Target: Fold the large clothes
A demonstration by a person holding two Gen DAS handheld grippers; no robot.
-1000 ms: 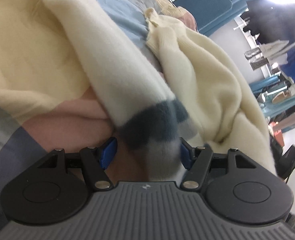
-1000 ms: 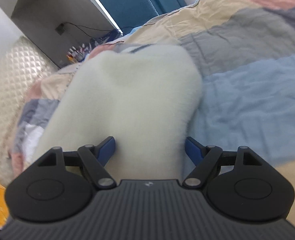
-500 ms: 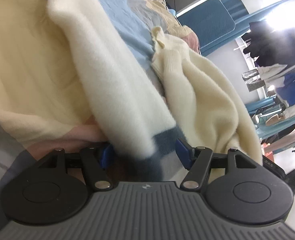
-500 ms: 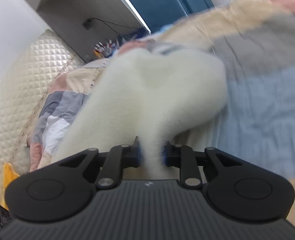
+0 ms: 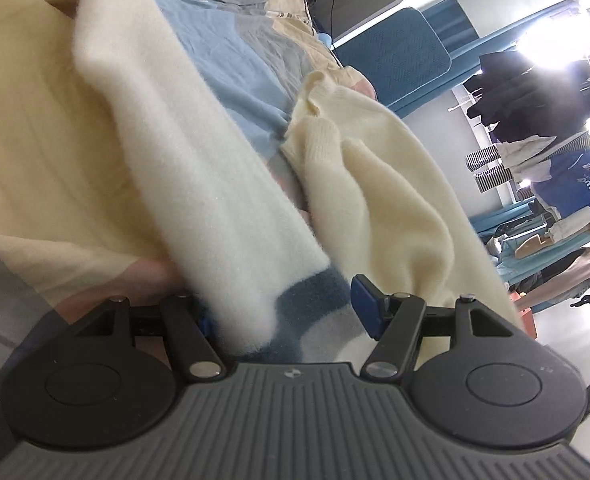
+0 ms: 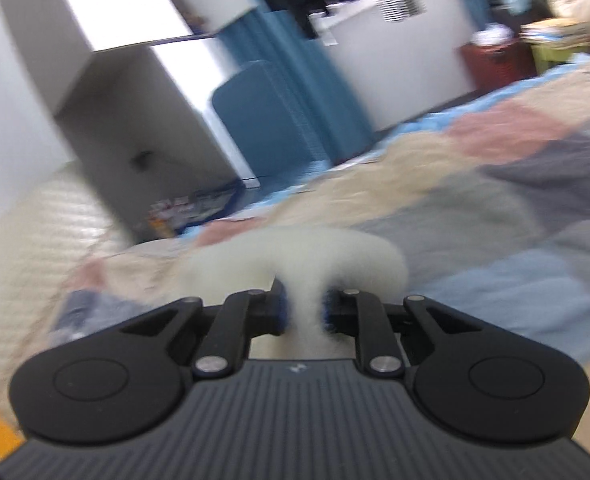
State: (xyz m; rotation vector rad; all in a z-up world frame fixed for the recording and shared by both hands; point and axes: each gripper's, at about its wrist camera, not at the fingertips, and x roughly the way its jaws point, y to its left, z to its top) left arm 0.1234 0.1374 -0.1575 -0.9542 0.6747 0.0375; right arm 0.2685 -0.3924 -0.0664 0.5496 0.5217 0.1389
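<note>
Biggest thing in play is the patchwork quilt (image 5: pixel 231 60), blue, grey, beige and pink panels running from the lower left to the top of the left wrist view, and filling the right half of the blurred right wrist view. Draped across it is the cream sweater (image 5: pixel 395 184), its body heaped at centre right of the left view, ribbed collar poking up near the middle. A sleeve (image 5: pixel 199 168) runs as a long band from upper left down to bottom centre, ending in a blue-and-grey striped cuff (image 5: pixel 307 304).

Left gripper (image 5: pixel 283 308): jaws spread wide, one on each side of that cuff, not pinching it. Right gripper (image 6: pixel 305 310): jaws drawn in narrow, clamped on a thick wad of fuzzy cream knit that bulges out above the pads at lower centre. The picture is smeared, so which part of the sweater that is, I cannot tell.

Reading the fabric: soft, fluffy, limp, probably light. It will sag and stretch rather than hold a line. I would take it at firmer edges, cuff, hem or shoulder seam, pinching deep, since the fuzz could slide out of a shallow bite.
</note>
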